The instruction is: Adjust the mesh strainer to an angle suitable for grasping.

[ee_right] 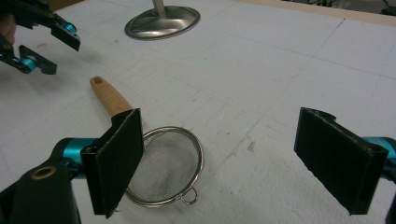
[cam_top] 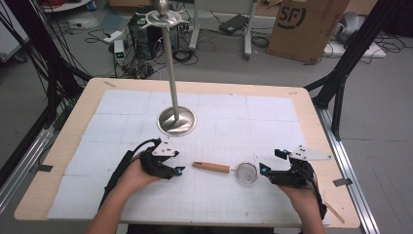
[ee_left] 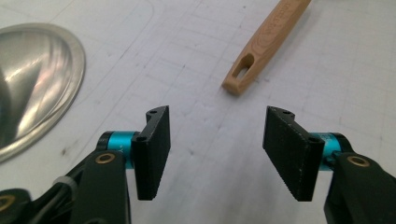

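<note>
Wooden-handled strainer [cam_top: 229, 169] lay flat between left gripper [cam_top: 176, 168] and right gripper [cam_top: 263, 170], touched by neither. Held both sets of jaws apart, empty. Best squared left jaws across handle [ee_left: 264, 44] before closing.

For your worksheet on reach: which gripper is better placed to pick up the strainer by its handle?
Probably left: the left gripper is open beside the strainer handle's free end; the right gripper faces the mesh bowl.

A robotics lab: a padded desk [cam_top: 302, 105] ringed by black aluminium framing [cam_top: 341, 68], tangled floor cables [cam_top: 195, 51], a computer tower [cam_top: 141, 39] and a cardboard shipping box [cam_top: 307, 27].
</note>
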The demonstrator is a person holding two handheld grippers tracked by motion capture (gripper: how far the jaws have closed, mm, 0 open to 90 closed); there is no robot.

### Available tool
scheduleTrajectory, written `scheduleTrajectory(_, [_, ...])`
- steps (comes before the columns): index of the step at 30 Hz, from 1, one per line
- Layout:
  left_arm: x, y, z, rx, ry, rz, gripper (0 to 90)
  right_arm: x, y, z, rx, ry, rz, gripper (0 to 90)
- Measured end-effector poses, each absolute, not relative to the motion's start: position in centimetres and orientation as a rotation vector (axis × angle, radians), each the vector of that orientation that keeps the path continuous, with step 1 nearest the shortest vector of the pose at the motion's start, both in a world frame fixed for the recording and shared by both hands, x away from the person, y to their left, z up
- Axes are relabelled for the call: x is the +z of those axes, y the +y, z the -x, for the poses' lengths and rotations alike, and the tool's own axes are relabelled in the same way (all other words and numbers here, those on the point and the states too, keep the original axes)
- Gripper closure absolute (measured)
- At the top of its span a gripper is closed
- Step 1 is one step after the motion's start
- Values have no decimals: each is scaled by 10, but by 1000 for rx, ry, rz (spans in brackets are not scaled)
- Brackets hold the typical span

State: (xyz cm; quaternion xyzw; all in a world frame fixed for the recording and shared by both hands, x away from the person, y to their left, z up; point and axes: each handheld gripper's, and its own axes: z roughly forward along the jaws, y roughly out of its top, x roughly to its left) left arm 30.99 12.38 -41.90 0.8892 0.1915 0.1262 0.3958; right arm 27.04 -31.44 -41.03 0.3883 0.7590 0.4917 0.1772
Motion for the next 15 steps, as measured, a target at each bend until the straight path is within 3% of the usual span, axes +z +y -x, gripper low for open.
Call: scheduleTrajectory(15, [-408, 167, -303, 357, 562, -2131, 256, -409, -306, -274, 1384, 2160, -1084, 146])
